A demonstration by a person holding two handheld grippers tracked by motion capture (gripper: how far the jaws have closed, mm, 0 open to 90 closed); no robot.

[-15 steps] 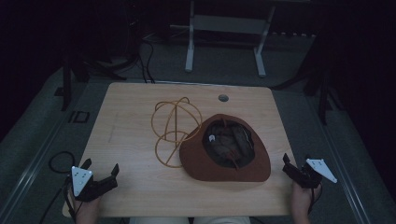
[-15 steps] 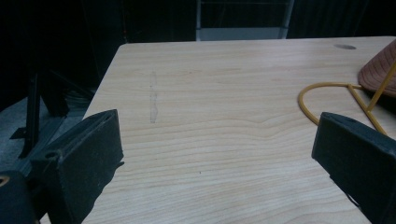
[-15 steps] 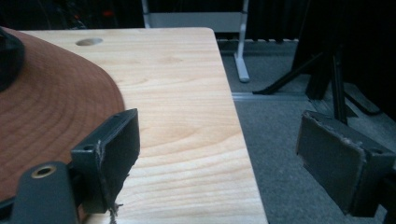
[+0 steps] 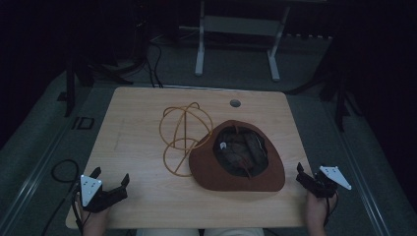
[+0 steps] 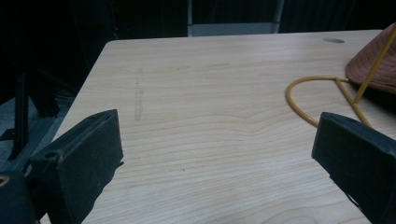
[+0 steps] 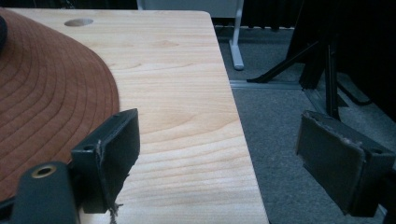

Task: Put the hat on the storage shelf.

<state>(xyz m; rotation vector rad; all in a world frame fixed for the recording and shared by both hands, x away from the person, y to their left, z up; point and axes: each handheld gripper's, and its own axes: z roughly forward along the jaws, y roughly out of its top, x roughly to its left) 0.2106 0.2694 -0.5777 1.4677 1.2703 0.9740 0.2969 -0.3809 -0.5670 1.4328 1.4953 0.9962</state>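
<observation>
Grippers: we see left hand-held gripper (image 4: 109, 181) spread, empty, near table (image 4: 137, 132) corner | right hand-held gripper (image 4: 306, 178) spread, empty | hat (image 4: 216, 169) interior unclear

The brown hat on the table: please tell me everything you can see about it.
The hat is brown, looks like felt or suede, with rows of stitching on its wide brim. It lies upside down on the wooden table, right of the middle, so its dark lining faces up. A small white tag sits inside. The yellow wire frame meets its left edge. No gripper touches it.
</observation>
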